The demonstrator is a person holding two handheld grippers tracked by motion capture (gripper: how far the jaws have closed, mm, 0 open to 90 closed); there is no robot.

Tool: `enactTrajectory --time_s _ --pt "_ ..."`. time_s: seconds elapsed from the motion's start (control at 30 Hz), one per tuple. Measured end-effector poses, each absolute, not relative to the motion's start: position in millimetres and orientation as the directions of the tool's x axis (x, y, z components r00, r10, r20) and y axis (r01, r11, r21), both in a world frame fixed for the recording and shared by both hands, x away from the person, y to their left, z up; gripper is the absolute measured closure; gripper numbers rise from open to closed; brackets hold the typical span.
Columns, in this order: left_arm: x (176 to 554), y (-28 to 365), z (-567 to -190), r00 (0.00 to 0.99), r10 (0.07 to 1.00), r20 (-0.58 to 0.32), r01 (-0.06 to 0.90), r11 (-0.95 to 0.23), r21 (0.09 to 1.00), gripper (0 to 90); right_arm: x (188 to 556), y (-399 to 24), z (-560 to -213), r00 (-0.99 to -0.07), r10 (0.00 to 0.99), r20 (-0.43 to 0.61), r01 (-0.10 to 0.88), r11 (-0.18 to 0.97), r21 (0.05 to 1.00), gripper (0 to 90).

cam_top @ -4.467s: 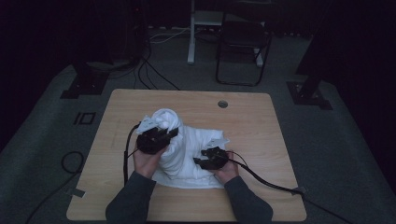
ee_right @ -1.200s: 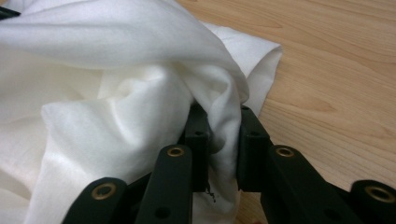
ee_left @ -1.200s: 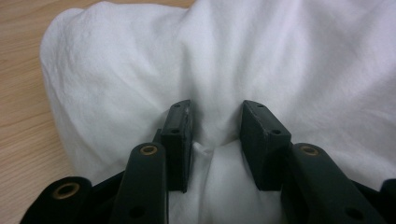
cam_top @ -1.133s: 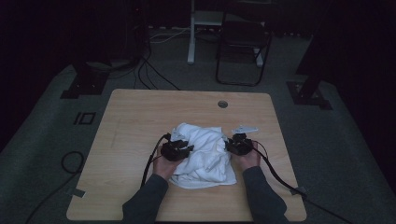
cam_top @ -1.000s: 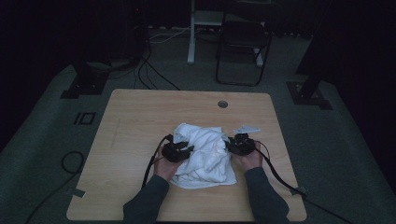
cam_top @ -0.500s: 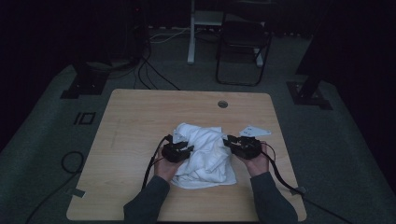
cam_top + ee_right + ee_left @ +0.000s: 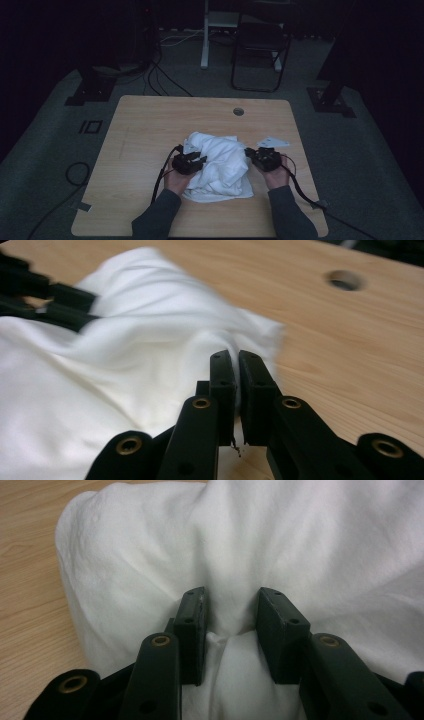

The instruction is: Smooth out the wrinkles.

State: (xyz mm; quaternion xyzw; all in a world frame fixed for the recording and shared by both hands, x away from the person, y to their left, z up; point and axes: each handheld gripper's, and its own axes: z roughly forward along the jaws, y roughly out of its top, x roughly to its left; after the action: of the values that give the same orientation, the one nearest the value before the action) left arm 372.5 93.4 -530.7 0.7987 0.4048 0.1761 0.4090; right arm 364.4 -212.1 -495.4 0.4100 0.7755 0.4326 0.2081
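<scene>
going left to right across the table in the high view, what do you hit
left gripper clamped on a bunched fold → white cloth heaped mid-table → right gripper, its jaws just closed on the cloth's right edge → grey three-cornered plate near the table's right side

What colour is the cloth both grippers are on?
Plain white, no pattern. The cloth shows best in the left gripper view, bunched on the light wooden table.
</scene>
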Motion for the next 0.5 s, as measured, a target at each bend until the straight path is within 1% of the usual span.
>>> enactTrajectory --time_s 0.07,0.2,0.23,0.3,0.4,0.5 --pt "372.2 92.1 -530.4 0.612 0.79 -0.047 0.5 -0.34 0.796 64.8 361.6 -230.0 -498.0 -0.562 0.825 0.056 0.476 0.267 0.838 85.6" --pt "370.8 89.5 -529.4 0.609 0.793 -0.032 0.497 -0.349 0.794 64.8 357.7 -233.5 -503.4 -0.558 0.828 0.05 0.485 0.276 0.83 84.6" --pt "370.7 89.7 -529.3 0.606 0.795 -0.036 0.499 -0.345 0.795 64.7 352.9 -230.9 -503.3 -0.559 0.828 0.048 0.476 0.274 0.835 73.6" --pt "370.6 90.2 -529.5 0.603 0.797 -0.041 0.501 -0.338 0.797 64.6 344.0 -227.5 -496.8 -0.574 0.818 0.042 0.443 0.267 0.856 66.3" --pt "369.0 89.5 -529.2 0.599 0.8 -0.038 0.501 -0.337 0.797 64.6 328.6 -217.6 -487.9 -0.611 0.791 0.032 0.404 0.277 0.872 62.4" --pt "367.0 88.7 -528.8 0.596 0.802 -0.035 0.501 -0.338 0.797 64.5 315.3 -204.4 -486.8 -0.661 0.749 0.036 0.388 0.301 0.871 59.9"
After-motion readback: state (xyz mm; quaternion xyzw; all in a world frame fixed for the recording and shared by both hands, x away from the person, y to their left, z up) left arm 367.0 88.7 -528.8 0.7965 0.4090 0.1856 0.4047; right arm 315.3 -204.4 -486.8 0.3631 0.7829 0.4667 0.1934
